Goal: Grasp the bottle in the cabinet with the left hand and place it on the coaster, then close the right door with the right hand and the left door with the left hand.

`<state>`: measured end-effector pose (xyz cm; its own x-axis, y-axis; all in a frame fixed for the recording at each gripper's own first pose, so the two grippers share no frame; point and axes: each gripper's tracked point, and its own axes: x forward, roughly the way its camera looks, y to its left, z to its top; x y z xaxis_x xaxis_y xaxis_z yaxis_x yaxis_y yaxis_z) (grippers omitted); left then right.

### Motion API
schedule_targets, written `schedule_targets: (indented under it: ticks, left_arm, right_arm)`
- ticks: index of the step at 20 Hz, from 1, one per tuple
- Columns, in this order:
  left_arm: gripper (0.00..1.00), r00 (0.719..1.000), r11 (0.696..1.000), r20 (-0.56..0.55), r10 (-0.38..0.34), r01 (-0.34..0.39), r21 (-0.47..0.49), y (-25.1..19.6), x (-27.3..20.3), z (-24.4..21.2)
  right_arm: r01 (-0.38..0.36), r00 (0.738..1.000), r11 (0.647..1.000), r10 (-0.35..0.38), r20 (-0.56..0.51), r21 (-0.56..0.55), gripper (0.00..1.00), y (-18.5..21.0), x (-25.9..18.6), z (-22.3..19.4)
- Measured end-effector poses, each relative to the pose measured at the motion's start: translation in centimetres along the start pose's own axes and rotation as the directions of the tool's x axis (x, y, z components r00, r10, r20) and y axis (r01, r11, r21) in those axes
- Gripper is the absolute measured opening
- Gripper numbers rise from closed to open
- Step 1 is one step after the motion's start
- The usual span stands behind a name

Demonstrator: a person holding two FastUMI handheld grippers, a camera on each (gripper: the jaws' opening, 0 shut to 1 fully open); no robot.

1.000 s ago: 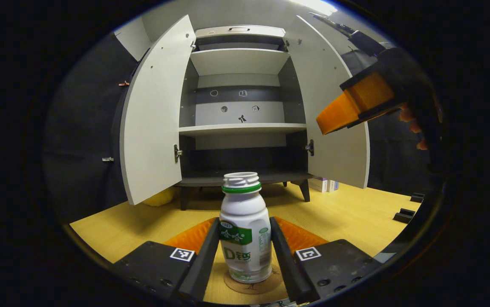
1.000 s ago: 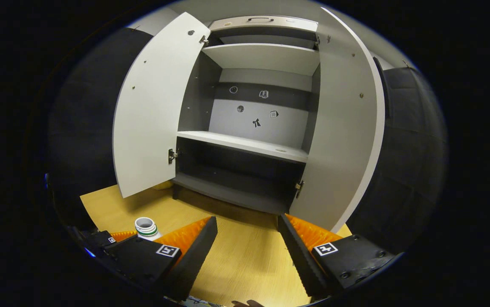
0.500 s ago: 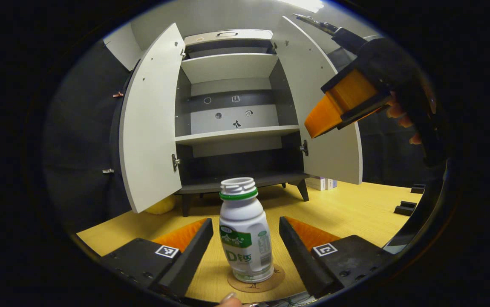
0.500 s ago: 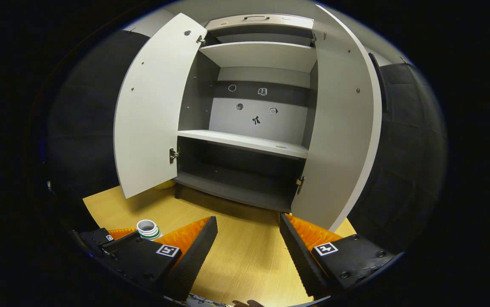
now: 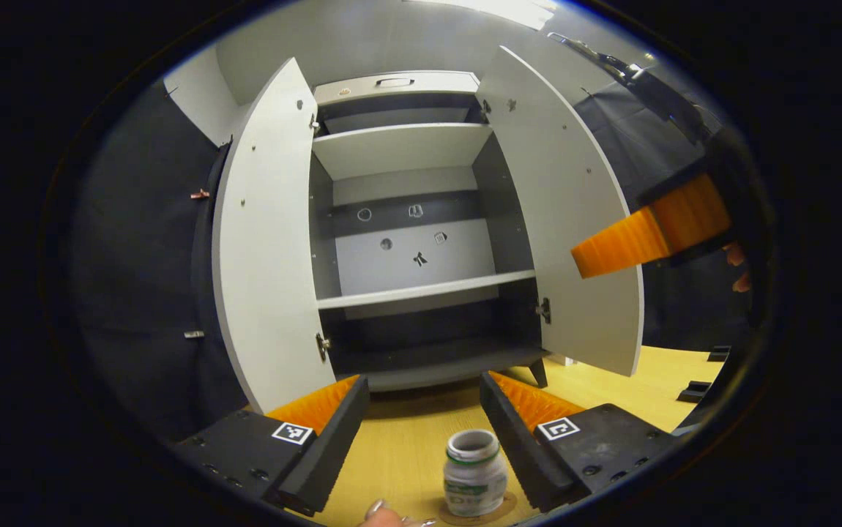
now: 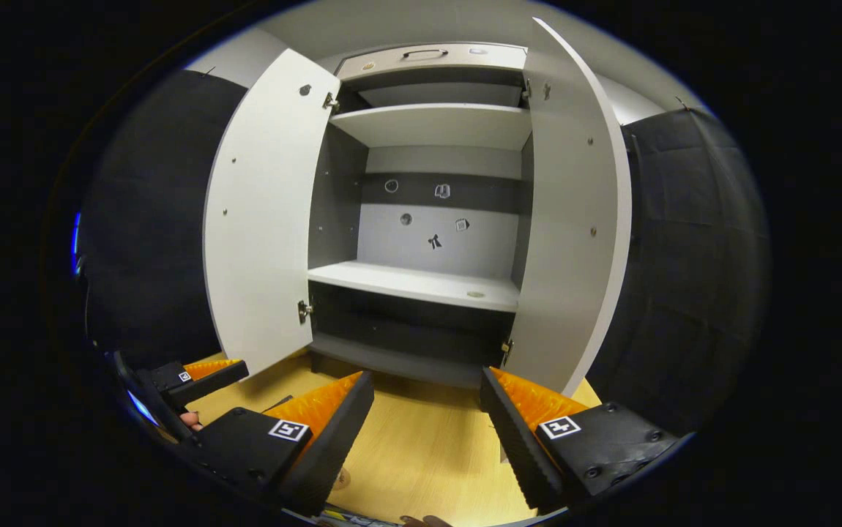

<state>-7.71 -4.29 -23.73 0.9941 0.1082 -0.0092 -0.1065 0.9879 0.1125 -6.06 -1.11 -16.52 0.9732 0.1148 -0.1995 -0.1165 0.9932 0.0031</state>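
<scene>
Risking a tipped bottle [image 5: 474, 472]: standing uncapped and upright on the coaster [image 5: 510, 505] at 6 o'clock in the left gripper view, sitting just beside the right finger of the left gripper [image 5: 425, 382], so inviting a knock on any sideways swing. Keeping the left gripper released, fingers spread wide, gripping nothing. Keeping the right gripper [image 6: 428, 375] likewise released and empty, pointing into the cabinet [image 6: 436, 132].

Risking also a poor push on the right door [image 6: 575, 219], hanging wide open at 3 o'clock in the right gripper view: pressing near the hinge probably stalling it, shoving hard possibly bouncing it back open. Leaving the left door [image 6: 267, 212] open at 9 o'clock, likely sweeping low over the table when closing, though seemingly passing clear of the bottle.

Resting everything on a pale wooden table [image 6: 421, 446]. Showing bare white shelves [image 6: 421, 282] inside the cabinet, with black cloth [image 6: 684, 256] hanging at either side.
</scene>
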Motion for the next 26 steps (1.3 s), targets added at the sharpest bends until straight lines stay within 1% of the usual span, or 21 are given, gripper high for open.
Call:
schedule_targets:
  ticks: [2,4,5,6,7,8,11,14,17,18,19,21,23,26]
  left_arm:
    - [0.95,0.999,0.999,0.006,-0.039,0.039,-0.014,0.8,0.6,3.2]
    - [0.96,0.997,0.997,0.006,-0.072,0.072,-0.012,2.3,1.0,6.3]
    - [0.95,0.997,0.997,0.005,-0.075,0.075,-0.005,3.5,1.1,7.7]
    - [0.99,0.997,0.997,0.008,-0.073,0.073,-0.001,4.7,1.1,9.1]
    - [0.95,0.997,0.997,0.011,-0.079,0.079,-0.006,5.6,1.1,10.2]
    - [0.95,0.996,0.996,0.015,-0.087,0.087,-0.016,6.4,1.0,11.1]
    - [0.95,0.994,0.994,0.035,-0.100,0.101,-0.052,8.8,0.8,13.5]
    - [0.96,0.993,0.993,0.051,-0.102,0.105,-0.045,10.7,1.0,15.1]
    - [0.95,0.996,0.997,0.049,-0.077,0.079,-0.028,11.9,1.3,15.6]
    - [0.92,0.996,0.997,0.054,-0.064,0.066,-0.037,12.0,1.4,15.7]
    - [0.96,0.997,0.998,0.056,-0.046,0.048,-0.049,12.2,1.6,15.7]
    - [0.95,0.999,0.998,0.035,-0.016,0.019,-0.066,12.2,1.8,15.3]
    - [0.96,0.999,0.997,0.027,0.038,-0.036,-0.073,12.9,1.7,15.0]
    - [0.96,0.994,0.989,0.007,0.113,-0.112,-0.097,13.4,1.9,14.7]
  right_arm:
    - [0.016,0.999,1.000,-0.016,0.034,-0.001,0.98,0.0,-0.3,2.7]
    - [0.051,0.996,0.999,-0.051,0.071,0.003,0.98,-0.4,-0.9,5.6]
    - [0.072,0.994,0.997,-0.073,0.084,0.010,0.98,-0.8,-1.3,7.0]
    - [0.095,0.991,0.995,-0.097,0.089,0.019,0.97,-1.3,-1.7,8.0]
    - [0.123,0.987,0.992,-0.125,0.099,0.025,0.98,-1.9,-2.2,8.9]
    - [0.159,0.980,0.987,-0.161,0.116,0.023,0.98,-2.8,-2.8,9.9]
    - [0.297,0.944,0.955,-0.297,0.141,0.019,0.97,-7.1,-4.2,10.8]
    - [0.424,0.894,0.905,-0.425,0.140,0.037,0.97,-12.3,-5.3,11.0]
    - [0.501,0.855,0.865,-0.501,0.136,0.041,0.97,-17.1,-5.6,11.0]
    - [0.506,0.852,0.861,-0.507,0.132,0.044,0.98,-18.3,-5.4,11.1]
    - [0.499,0.856,0.865,-0.501,0.130,0.049,0.97,-19.0,-5.0,11.3]
    - [0.462,0.875,0.885,-0.466,0.131,0.061,0.98,-19.7,-3.5,11.8]
    - [0.408,0.902,0.911,-0.413,0.124,0.060,0.98,-20.0,-1.8,11.9]
    - [0.362,0.920,0.932,-0.363,0.152,0.031,0.97,-20.8,-0.4,12.6]
